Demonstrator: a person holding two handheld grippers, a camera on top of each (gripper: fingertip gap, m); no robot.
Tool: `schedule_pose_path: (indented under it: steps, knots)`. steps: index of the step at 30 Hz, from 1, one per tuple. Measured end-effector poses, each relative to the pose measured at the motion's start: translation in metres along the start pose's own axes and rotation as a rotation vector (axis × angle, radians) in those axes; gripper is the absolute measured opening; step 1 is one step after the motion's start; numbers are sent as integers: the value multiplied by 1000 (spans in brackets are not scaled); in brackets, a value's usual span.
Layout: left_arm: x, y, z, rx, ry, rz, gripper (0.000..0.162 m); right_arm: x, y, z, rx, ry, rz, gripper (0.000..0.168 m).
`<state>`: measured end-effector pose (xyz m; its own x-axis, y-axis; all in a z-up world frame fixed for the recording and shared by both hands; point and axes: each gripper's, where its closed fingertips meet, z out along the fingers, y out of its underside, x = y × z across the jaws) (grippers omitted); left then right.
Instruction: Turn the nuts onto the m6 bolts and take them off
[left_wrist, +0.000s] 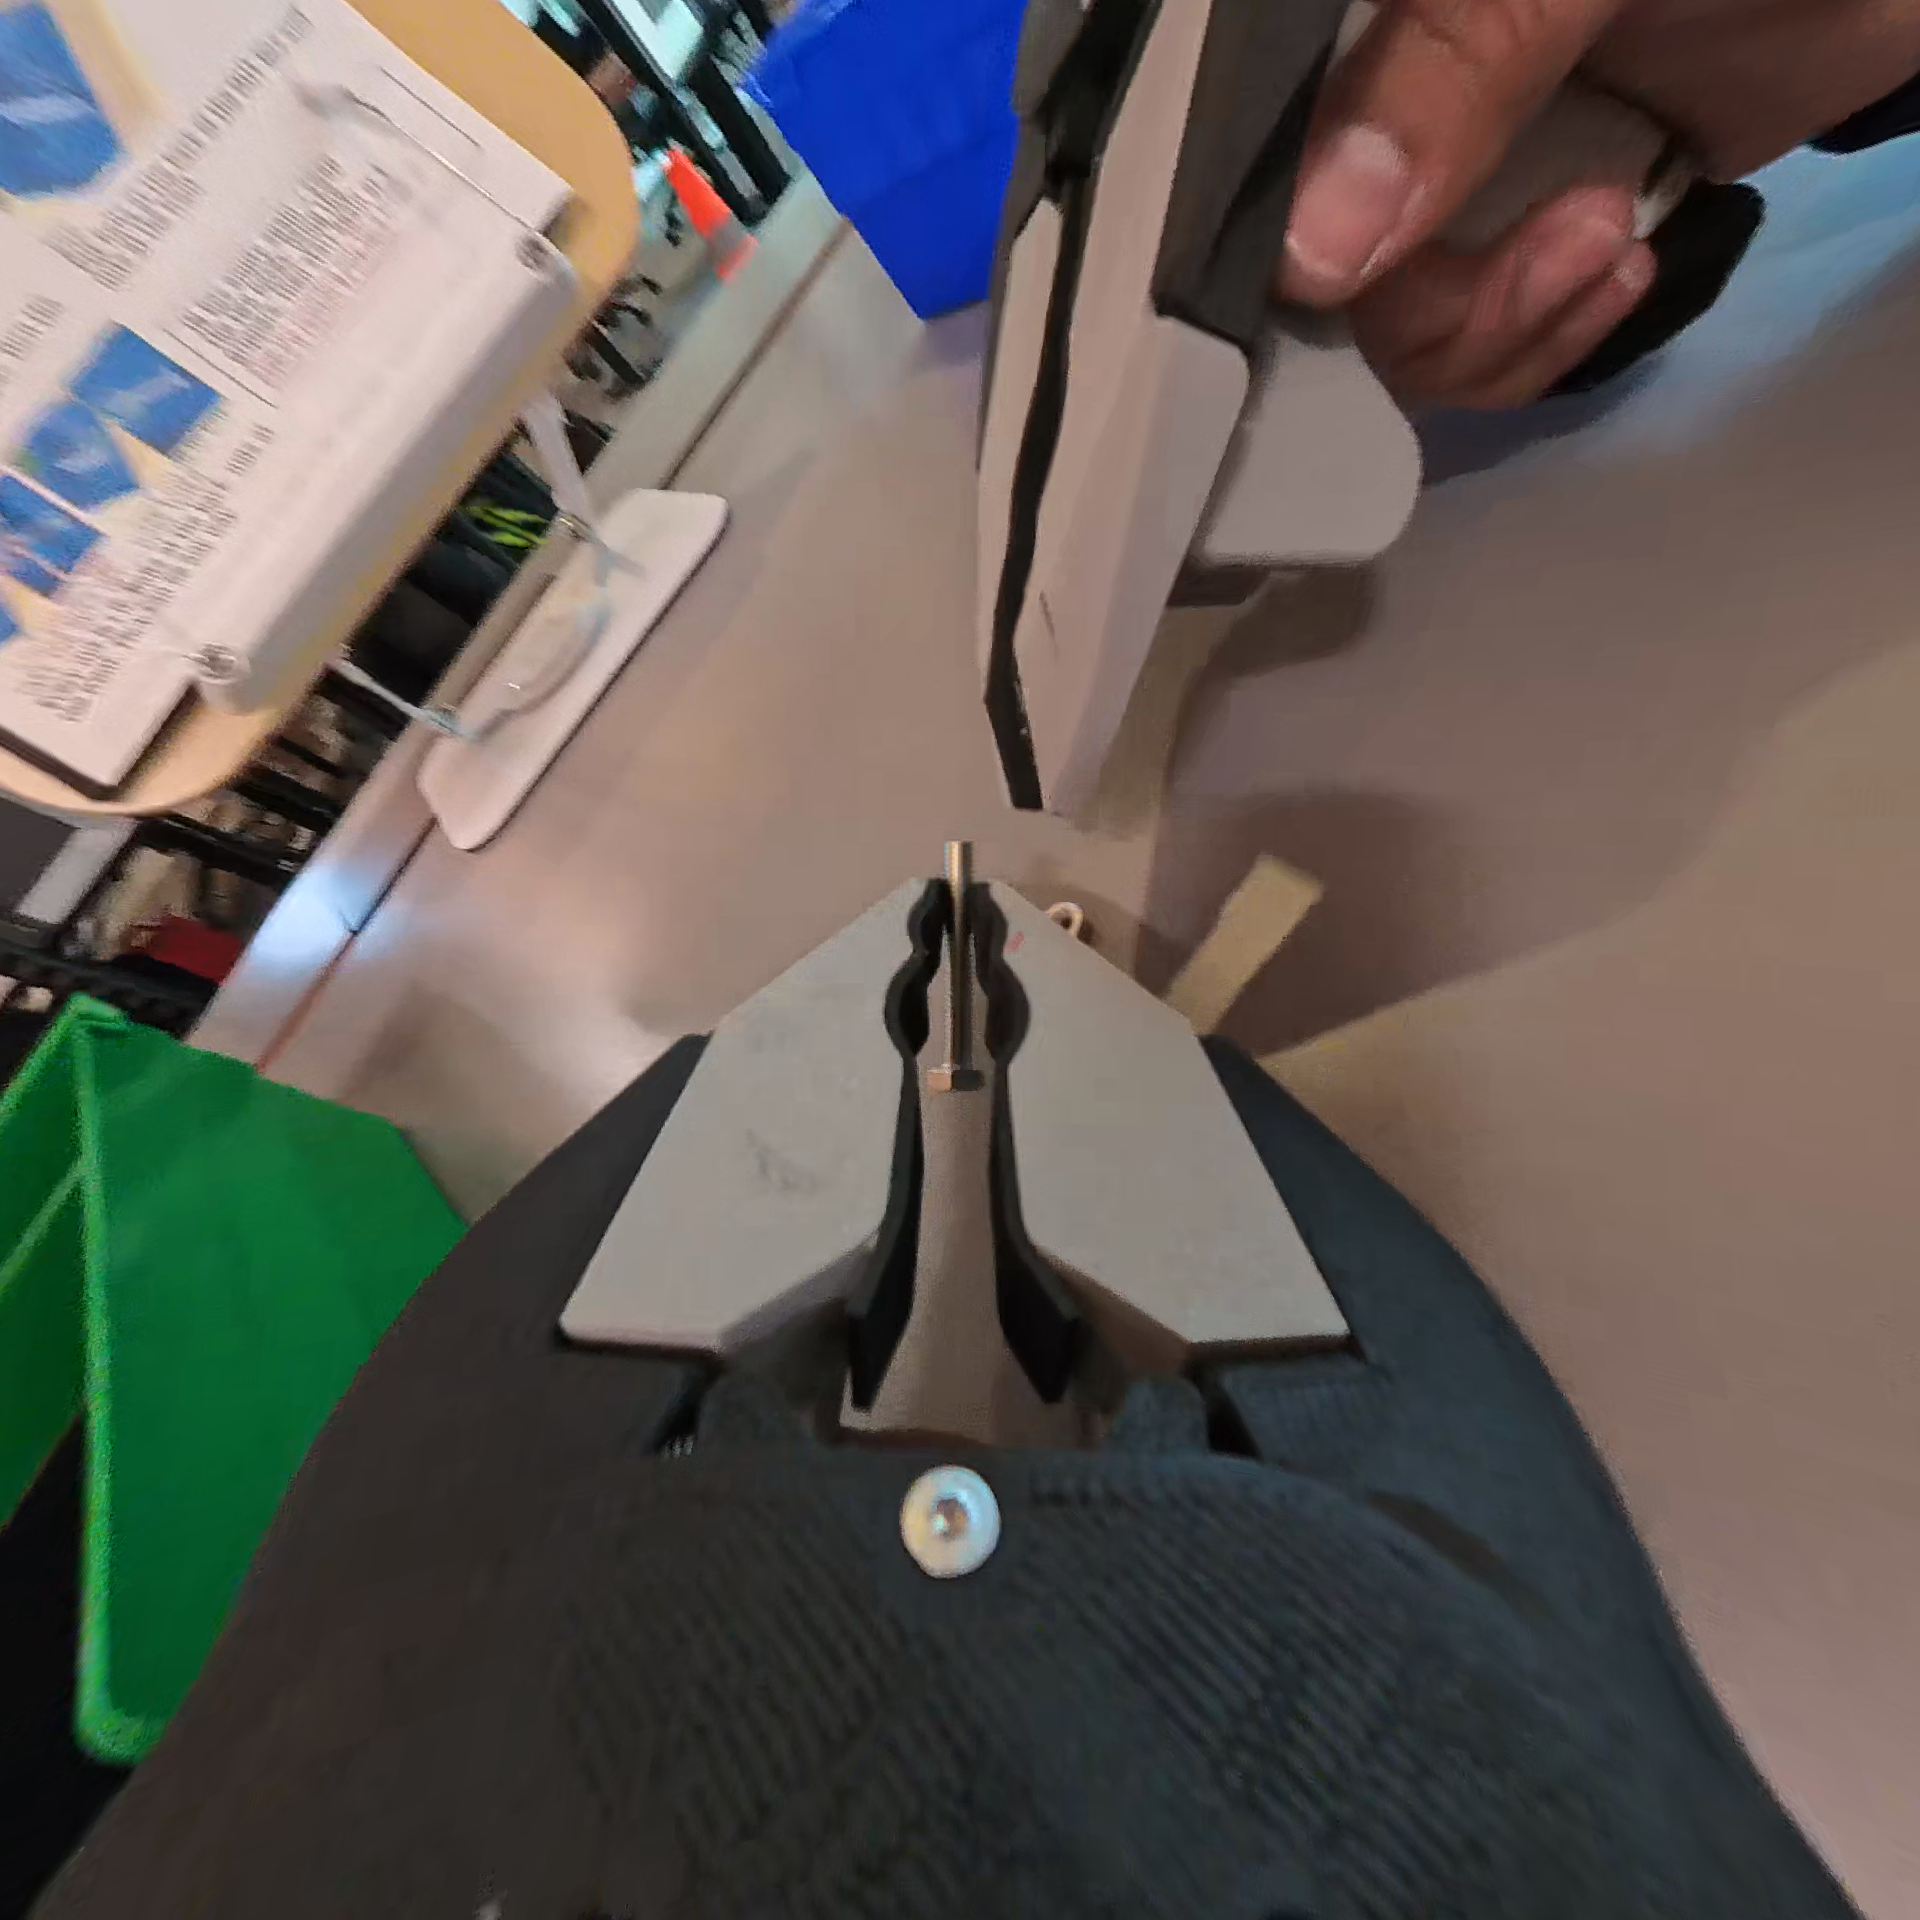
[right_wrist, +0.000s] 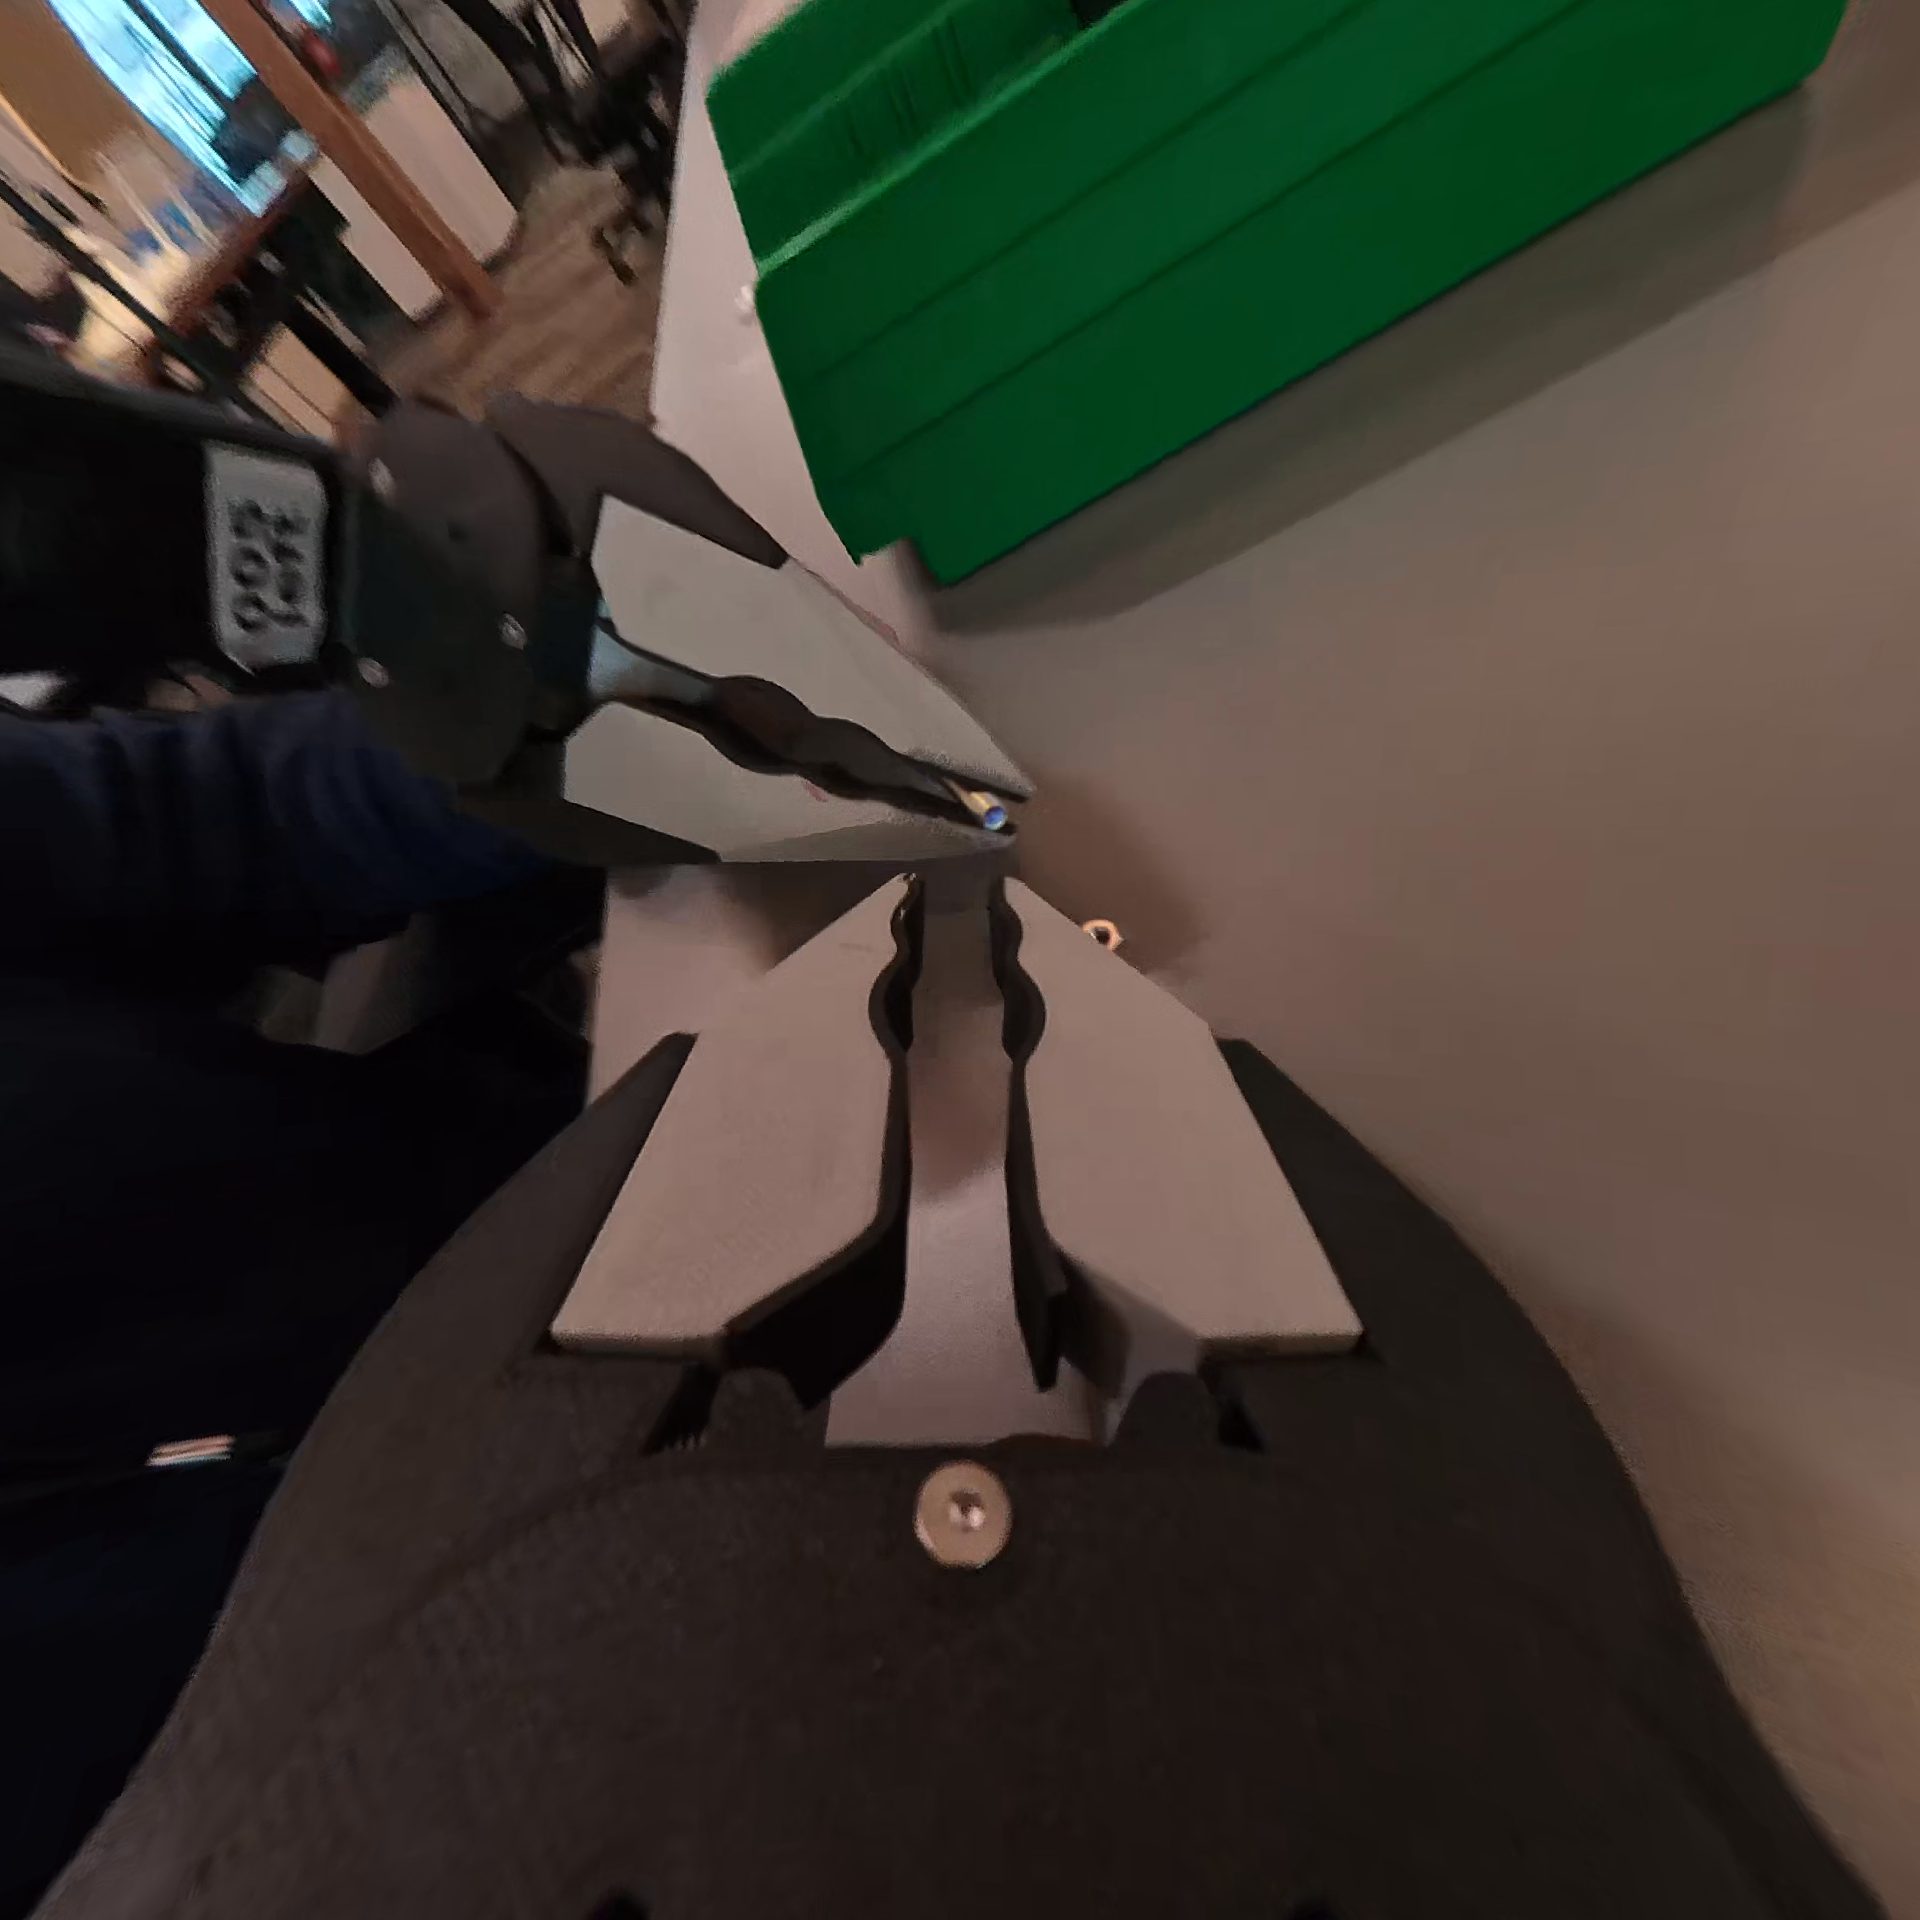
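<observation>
Steel bolt (left_wrist: 957, 961) pinched lengthwise in your left fingers (left_wrist: 831, 1091), thread exposed for the nut (right_wrist: 1103, 932); right fingers (right_wrist: 769, 1122) slightly parted, empty.

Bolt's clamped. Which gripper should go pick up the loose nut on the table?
Right. The right gripper is open and empty, with the nut lying on the table just beside its tip. The left gripper is shut on the bolt, so it should probably just hold.

Bolt (left_wrist: 957, 966) lengthwise between left gripper (left_wrist: 961, 904) fingers (left_wrist: 831, 1091), tip past them. Right gripper (left_wrist: 1023, 800) just beyond bolt tip. Nut (right_wrist: 1103, 932) on table (right_wrist: 1507, 935), right of bolt. Bin (right_wrist: 1195, 260) behind bolt.
</observation>
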<state>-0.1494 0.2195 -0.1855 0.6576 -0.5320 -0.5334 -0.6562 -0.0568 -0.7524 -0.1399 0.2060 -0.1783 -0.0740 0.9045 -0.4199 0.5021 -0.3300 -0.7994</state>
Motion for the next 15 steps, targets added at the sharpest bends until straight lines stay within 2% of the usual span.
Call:
schedule_pose_path:
  steps: [3,7,15]
  knots:
    - [-1,-11,-6,80,-35,40,2,-3,-9,-2,59,-69,82,8]
    - [1,-16,-8,106,-73,113,3,-7,-14,-1,94,-128,137,5]
    - [1,-13,-4,69,-120,186,3,-2,-11,3,80,-89,125,3]
